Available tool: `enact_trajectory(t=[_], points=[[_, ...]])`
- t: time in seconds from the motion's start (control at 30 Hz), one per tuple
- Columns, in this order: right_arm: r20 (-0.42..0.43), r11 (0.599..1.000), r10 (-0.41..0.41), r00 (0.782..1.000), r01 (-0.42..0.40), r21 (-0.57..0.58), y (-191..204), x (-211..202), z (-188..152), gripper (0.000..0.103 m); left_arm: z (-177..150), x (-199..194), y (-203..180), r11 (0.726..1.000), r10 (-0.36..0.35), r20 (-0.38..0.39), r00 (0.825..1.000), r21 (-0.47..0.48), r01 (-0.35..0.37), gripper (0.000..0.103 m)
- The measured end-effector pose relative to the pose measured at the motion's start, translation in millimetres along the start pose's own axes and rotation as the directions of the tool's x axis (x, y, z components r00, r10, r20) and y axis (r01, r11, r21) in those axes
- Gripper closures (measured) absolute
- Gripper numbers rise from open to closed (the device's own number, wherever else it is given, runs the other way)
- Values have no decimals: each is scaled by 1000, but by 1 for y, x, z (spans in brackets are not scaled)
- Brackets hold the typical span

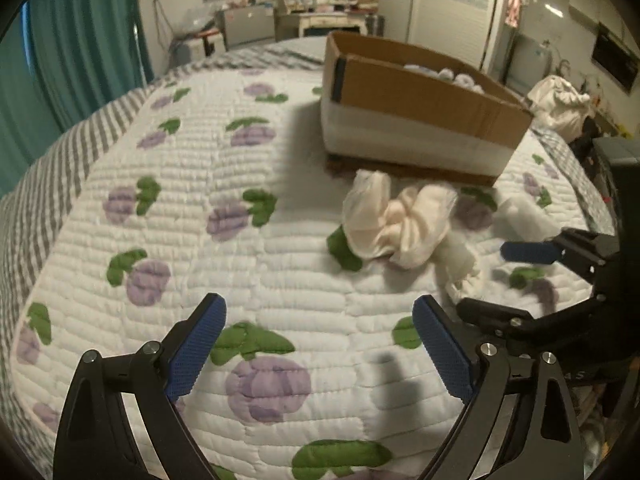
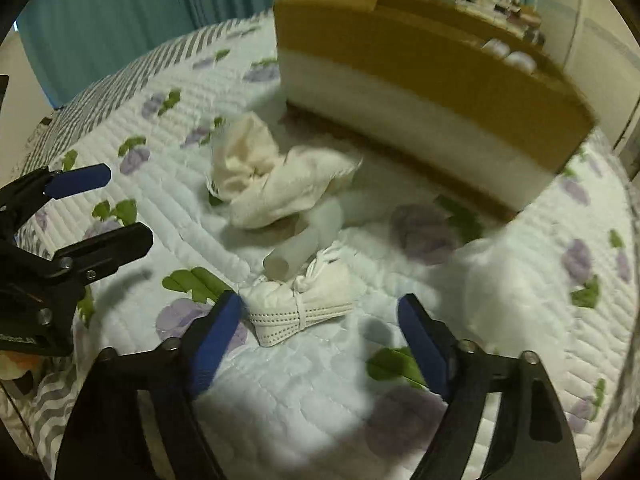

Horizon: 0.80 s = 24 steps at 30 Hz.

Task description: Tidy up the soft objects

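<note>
Quilted bedspread [image 1: 280, 272] with purple flowers and green leaves covers the work surface; teal curtains [image 1: 80, 52] hang at the far left. Left gripper [image 1: 320, 340] hovers low over bare quilt, jaws spread wide, holding nothing; right gripper [image 2: 320, 328] hovers low as well, jaws spread wide and empty, its left pad [image 2: 216, 340] just beside a tied white mask bundle [image 2: 304, 304]. Beyond the bundle lies a white roll [image 2: 296, 252], then crumpled cream cloths [image 2: 264, 176]; these stand between the grippers and the cardboard box [image 1: 420, 92]. White soft items [image 1: 452, 76] show inside the box; each gripper appears at the edge of the other's view.
</note>
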State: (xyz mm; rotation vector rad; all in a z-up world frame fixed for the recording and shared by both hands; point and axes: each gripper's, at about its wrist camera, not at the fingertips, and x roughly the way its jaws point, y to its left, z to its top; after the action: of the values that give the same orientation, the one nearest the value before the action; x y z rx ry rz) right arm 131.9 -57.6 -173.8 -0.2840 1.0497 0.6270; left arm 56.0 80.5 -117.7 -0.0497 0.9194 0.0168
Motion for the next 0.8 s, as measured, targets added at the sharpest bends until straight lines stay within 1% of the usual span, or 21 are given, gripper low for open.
enact_trajectory(t=[0.07, 0.1, 0.13, 0.17, 0.23, 0.33, 0.4, 0.5, 0.57, 0.77, 0.8], points=[[-8, 1000, 23, 1000, -23, -3, -1, 8, 3, 31, 0, 3, 0, 1000, 3, -10, 1000, -4, -3, 8], [-12, 1000, 28, 1000, -28, -6, -1, 10, 4, 41, 0, 4, -1, 1000, -1, -12, 1000, -4, 1, 8], [-14, 999, 34, 999, -35, -11, 1, 10, 5, 43, 1, 4, -2, 1000, -7, -12, 1000, -1, 7, 8], [-10, 999, 31, 999, -31, -16, 2, 8, 6, 44, 1, 4, -4, 1000, -10, -12, 1000, 4, 10, 8], [5, 999, 37, 999, -37, -14, 3, 2, 4, 49, 3, 5, -7, 1000, -8, -14, 1000, 15, 8, 8], [42, 999, 39, 998, -39, 14, -4, -18, -1, 49, 8, 7, -14, 999, -10, -22, 1000, 38, 11, 8], [78, 1000, 20, 997, -22, 22, -9, -34, 0, 49, 14, 10, -19, 999, -19, -22, 1000, 48, 20, 8], [124, 999, -22, 992, 18, 37, -19, -53, 7, 49, 25, 21, -25, 998, -48, -32, 998, 31, 49, 8], [146, 998, -51, 988, 44, 50, -26, -61, 12, 49, 30, 28, -29, 998, -62, -37, 997, 29, 63, 8], [167, 995, -74, 983, 63, 74, -41, -65, 22, 49, 43, 62, -39, 994, -99, -77, 992, 42, 102, 9], [168, 995, -75, 983, 63, 77, -42, -65, 22, 49, 46, 67, -41, 993, -102, -82, 991, 43, 106, 14]])
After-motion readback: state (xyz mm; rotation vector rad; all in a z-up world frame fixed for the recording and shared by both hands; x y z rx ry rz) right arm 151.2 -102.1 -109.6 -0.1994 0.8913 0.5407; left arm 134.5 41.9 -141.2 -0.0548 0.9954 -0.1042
